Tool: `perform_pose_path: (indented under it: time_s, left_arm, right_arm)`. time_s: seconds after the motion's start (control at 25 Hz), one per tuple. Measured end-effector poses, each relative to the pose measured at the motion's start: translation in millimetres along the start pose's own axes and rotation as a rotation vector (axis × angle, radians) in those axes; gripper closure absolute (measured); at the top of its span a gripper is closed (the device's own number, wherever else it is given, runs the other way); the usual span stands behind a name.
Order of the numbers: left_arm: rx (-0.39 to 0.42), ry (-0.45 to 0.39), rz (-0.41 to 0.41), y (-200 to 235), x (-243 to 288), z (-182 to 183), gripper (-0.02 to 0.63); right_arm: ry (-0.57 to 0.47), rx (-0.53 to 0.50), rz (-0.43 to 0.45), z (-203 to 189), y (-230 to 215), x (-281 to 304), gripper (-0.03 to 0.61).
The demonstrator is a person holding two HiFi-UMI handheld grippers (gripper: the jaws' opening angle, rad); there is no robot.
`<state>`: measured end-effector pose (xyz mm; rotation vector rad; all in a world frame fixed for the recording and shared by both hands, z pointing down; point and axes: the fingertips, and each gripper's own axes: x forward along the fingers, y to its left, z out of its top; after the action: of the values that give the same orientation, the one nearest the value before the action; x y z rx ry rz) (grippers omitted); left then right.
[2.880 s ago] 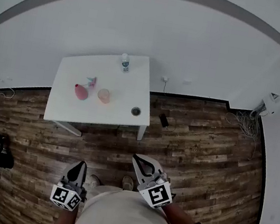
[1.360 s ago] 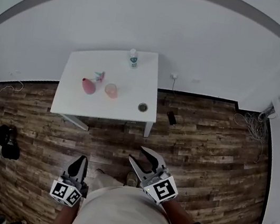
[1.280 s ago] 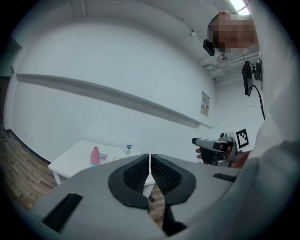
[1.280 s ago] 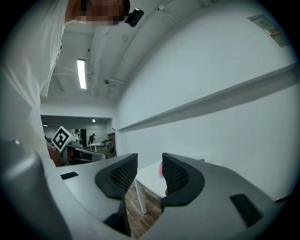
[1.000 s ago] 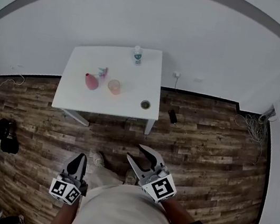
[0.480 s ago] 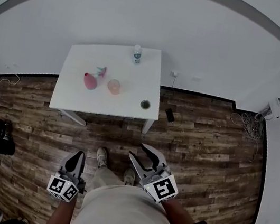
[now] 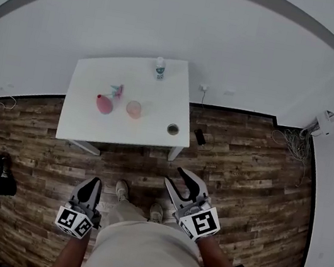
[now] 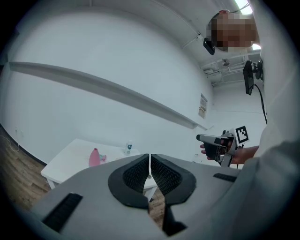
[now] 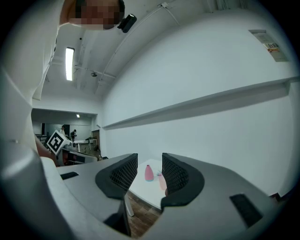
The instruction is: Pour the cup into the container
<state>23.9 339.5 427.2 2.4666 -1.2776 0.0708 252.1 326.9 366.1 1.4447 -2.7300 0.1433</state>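
Head view: the translucent pink plastic cup [image 7: 133, 109] is seen on the white table [image 7: 78, 127] beside the pink flask-shaped container [image 7: 103, 104], unreached, so the left gripper [image 7: 94, 182], jaws together, and the right gripper [image 7: 176, 177], jaws parted, are carried empty.

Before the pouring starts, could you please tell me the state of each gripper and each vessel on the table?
left gripper: shut, empty
right gripper: open, empty
cup: upright on the table, untouched
pink container: upright beside the cup
small bottle: upright near the table's far edge
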Motion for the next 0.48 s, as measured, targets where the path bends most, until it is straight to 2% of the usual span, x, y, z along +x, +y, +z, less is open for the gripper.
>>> perform_pose_path:
  time_s: [0.2,0.36,0.48]
  left_arm:
    - [0.001,0.010,-0.048,24,14,9,0.604]
    - [0.008,0.028,-0.086,42,25,17,0.604]
    - [0.008,0.035,-0.112,52,37,23,0.604]
  right_arm:
    - [0.023,0.019,-0.079,-8,-12,14,0.433]
    - [0.041,-0.013,-0.054,-7,7,35,0.433]
    - [0.039,-0.002,-0.073,-3,8,47,0.433]
